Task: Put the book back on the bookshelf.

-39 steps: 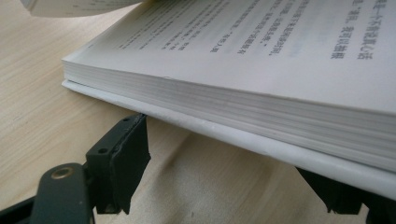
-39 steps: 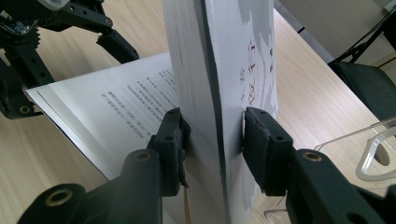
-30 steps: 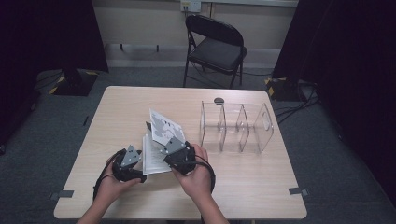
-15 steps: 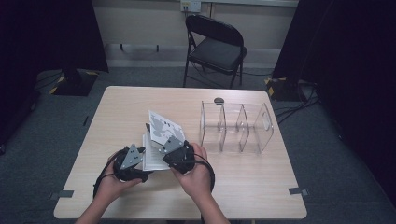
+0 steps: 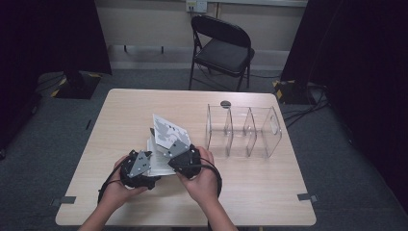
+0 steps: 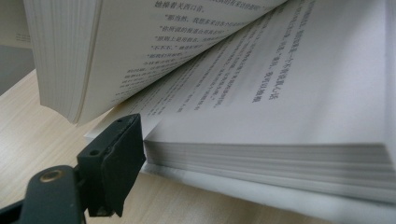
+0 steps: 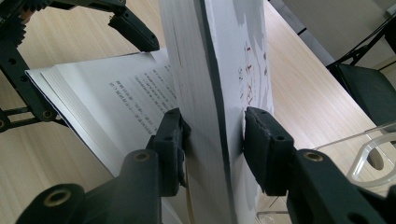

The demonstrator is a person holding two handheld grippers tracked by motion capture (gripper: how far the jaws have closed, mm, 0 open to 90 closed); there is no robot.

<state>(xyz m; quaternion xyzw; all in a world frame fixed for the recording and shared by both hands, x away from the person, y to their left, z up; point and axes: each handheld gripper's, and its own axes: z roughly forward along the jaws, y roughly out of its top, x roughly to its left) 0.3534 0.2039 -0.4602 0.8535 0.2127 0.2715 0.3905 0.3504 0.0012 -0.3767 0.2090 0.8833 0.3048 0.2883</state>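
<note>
White pages of an open book (image 5: pixel 161 144) lie on the wooden table (image 5: pixel 269 192), near its front edge. The right hand-held gripper (image 7: pixel 212 140) is clamped on a raised bundle of pages with the cover. The left hand-held gripper (image 5: pixel 139 166) has just been opening its jaws; one stands at the edge of the flat pages without pressing.

Two black hand-held grippers (image 5: pixel 163 166), grey three-cornered top plates, trailing black cables, bare forearms

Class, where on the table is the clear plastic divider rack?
In the high view, the clear plastic divider rack stands on the table's right half, just right of the open white book.
</note>
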